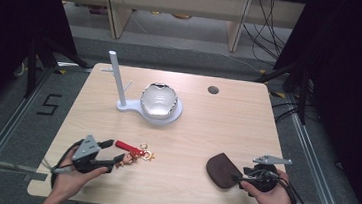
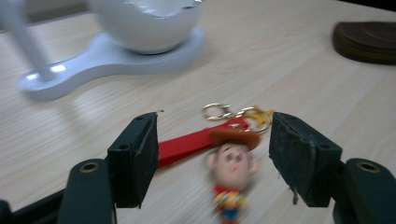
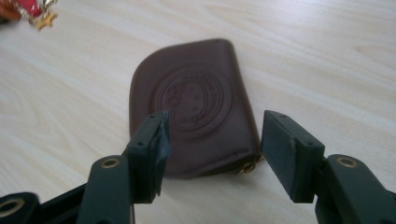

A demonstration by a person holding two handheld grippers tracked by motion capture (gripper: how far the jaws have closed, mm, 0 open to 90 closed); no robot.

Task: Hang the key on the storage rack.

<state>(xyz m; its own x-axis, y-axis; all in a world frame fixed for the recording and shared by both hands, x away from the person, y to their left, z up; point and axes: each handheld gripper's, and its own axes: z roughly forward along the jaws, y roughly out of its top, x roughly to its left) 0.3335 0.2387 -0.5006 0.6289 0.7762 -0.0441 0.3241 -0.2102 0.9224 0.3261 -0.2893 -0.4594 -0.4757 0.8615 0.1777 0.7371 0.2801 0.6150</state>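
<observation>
Black fingers (image 2: 135,158) of the left gripper (image 2: 212,158) stood apart and clamped on nothing, with a cowboy figure keychain (image 2: 231,163) lying on the desk (image 1: 191,133) between them. Its red strap (image 2: 187,144) ran away from the figure's head towards the left-hand finger, and its gold rings (image 2: 238,113) lay just beyond the fingertips. In the high view the keychain's long axis ran roughly across the desk, strap end near the left gripper (image 1: 108,155) and rings pointing towards the middle. I judged the left hand (image 1: 74,172) far the nearer to it, so a close there looked the likely move.

The right gripper (image 3: 212,154) also had its fingers (image 3: 149,149) spread, empty, straddling the near end of a brown leather pouch (image 3: 194,107). The pouch lay flat, its long axis leading away from the fingers, rounded end farther off and a small gold zip pull (image 3: 247,167) at the near corner.

Farther back stood a white stand (image 1: 120,83) with a bowl (image 1: 159,100) on its base.
</observation>
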